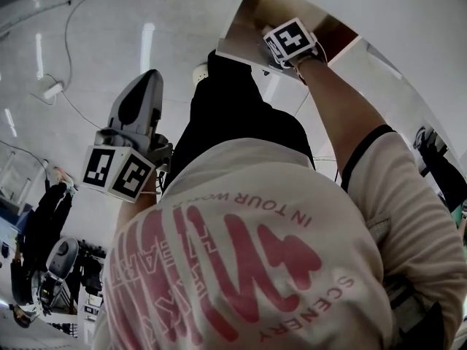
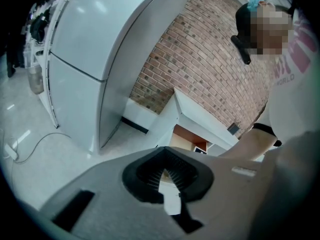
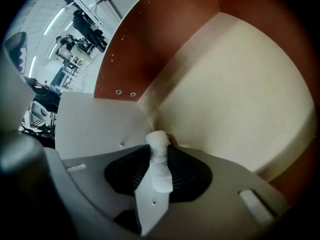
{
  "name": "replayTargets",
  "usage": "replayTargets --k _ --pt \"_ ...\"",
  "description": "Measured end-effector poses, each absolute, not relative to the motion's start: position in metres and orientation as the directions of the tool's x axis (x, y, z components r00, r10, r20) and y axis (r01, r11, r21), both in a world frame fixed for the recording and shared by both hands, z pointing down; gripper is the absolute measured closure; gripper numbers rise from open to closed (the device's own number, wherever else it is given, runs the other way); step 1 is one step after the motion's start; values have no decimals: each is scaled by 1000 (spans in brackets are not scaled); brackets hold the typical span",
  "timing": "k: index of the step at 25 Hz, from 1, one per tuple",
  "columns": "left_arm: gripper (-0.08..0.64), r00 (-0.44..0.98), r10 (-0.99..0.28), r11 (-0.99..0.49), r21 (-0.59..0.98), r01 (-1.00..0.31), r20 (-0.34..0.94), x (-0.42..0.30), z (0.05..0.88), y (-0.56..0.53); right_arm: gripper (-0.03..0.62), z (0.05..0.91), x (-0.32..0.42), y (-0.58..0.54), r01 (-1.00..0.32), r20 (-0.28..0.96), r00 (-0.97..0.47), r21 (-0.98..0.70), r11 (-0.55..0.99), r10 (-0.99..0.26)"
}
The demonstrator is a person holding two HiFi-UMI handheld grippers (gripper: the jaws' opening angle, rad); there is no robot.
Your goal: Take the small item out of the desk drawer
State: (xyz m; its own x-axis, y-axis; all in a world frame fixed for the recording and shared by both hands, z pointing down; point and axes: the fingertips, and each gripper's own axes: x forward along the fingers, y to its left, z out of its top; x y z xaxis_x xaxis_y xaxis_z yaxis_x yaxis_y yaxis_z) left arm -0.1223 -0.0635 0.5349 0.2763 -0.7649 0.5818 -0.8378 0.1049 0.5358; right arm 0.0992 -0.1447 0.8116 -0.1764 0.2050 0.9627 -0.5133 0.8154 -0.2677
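An open desk drawer (image 3: 240, 84) is filling the right gripper view, its cream bottom lying bare between reddish-brown walls. A small white roll (image 3: 159, 159) is standing by the drawer's corner at 6 o'clock; whether it is touching the bottom is unclear. In the left gripper view, a white desk (image 2: 200, 115) is standing on a pale glossy floor (image 2: 60, 164), with a plugged white cable (image 2: 10, 151) lying at 9 o'clock.

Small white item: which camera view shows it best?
The right gripper view: the small white item sits close up between the jaws of the right hand-held gripper, inside the drawer. The head view shows only that gripper in the drawer. The left gripper view shows the drawer far off, without the item.
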Motion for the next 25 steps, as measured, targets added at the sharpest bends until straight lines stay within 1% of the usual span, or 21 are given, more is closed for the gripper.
replayTargets --k 4,14,21,25 --pt "557 263 -788 84 520 -850 556 -125 520 -65 469 798 109 -152 -527 981 -130 -191 828 144" --pt "557 238 -842 42 498 -866 485 -136 475 -68 472 749 101 -157 -547 980 -191 -148 824 49" --pt "557 284 -855 -69 448 -891 434 -134 455 -73 474 716 106 -155 -591 981 -191 -87 802 -35" --pt "557 316 -854 -136 409 -902 412 -131 445 -72 474 695 104 -148 -633 972 -218 -73 770 -88"
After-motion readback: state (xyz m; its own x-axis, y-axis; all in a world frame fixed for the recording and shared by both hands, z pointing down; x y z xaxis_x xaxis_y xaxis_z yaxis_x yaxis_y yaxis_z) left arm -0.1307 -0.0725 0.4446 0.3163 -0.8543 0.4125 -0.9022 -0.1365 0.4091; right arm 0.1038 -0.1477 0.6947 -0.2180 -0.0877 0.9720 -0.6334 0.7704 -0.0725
